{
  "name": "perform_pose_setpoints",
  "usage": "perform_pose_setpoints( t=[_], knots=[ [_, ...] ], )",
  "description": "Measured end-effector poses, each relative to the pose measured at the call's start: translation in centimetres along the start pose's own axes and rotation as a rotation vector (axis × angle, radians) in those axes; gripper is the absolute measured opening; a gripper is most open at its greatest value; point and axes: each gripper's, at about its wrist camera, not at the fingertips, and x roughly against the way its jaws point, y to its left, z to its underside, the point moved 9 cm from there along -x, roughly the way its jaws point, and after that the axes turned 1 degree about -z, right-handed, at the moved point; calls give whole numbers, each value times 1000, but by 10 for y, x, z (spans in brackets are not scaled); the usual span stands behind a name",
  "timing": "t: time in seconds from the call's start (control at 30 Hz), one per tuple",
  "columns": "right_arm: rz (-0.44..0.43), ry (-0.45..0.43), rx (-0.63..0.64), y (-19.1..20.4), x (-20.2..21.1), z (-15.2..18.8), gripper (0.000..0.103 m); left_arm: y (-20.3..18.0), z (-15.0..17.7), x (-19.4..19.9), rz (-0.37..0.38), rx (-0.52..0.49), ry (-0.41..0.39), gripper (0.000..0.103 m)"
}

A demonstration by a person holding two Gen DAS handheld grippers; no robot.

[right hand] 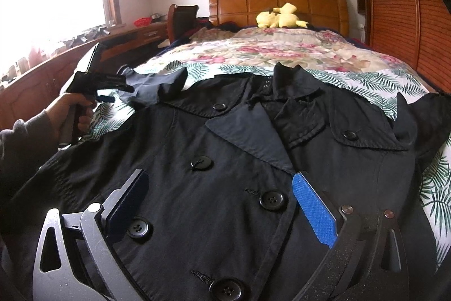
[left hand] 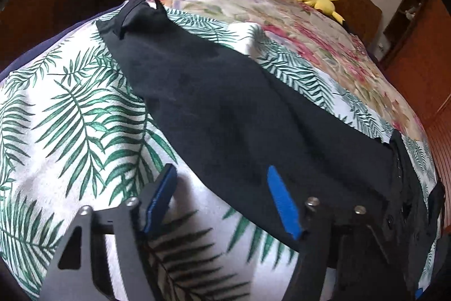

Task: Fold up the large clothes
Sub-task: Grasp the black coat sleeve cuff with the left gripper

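Our black coat (right hand: 225, 160) lies buttoned-side up on the palm-print sheet (left hand: 56, 103). Only the right view shows its buttons and our left hand (right hand: 64, 109). Both the left gripper (left hand: 220, 182) and right gripper (right hand: 220, 185) gape, grasping nothing.

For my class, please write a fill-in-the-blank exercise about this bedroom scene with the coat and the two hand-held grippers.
1. The black coat lies spread on a bed cover printed with green ____.
2. The plush toy by the wooden headboard is ____ in colour.
3. The pads on the right gripper are ____ in colour.
4. The left gripper reaches toward the coat's ____.

Missing words: leaves; yellow; blue; sleeve
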Motion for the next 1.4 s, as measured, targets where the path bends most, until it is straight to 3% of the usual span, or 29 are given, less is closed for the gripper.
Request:
perform_pose_setpoints(
  t=[0.03, 0.17, 0.23, 0.3, 0.43, 0.6, 0.87, 1.17, 1.4],
  knots=[
    [-1, 0, -1, 0, 0, 0, 103, 0, -1, -1, -13, -10, -5, 55],
    [0, 0, 1, -1, 0, 0, 103, -3, -3, -6, -51, -48, -6, 14],
    [0, -1, 0, -1, 0, 0, 103, -7, -6, -5, -71, -78, -10, 3],
    [0, 0, 1, -1, 0, 0, 103, -13, -11, 1, -81, -103, -18, 0],
    [0, -6, 2, -1, 1, 0, 103, -37, -23, 32, -84, -170, -77, 0],
    [0, -19, 6, 0, 3, -1, 103, -96, -20, 93, -39, -302, -152, 0],
    [5, -47, 17, 3, 19, -5, 103, -176, 47, 188, 97, -470, -182, 0],
    [33, -84, 75, 7, 55, 3, 103, -173, 96, 198, 16, -557, -147, 0],
    [25, -80, 69, 4, 53, 4, 103, -160, 98, 207, 73, -542, -118, 2]
  ],
)
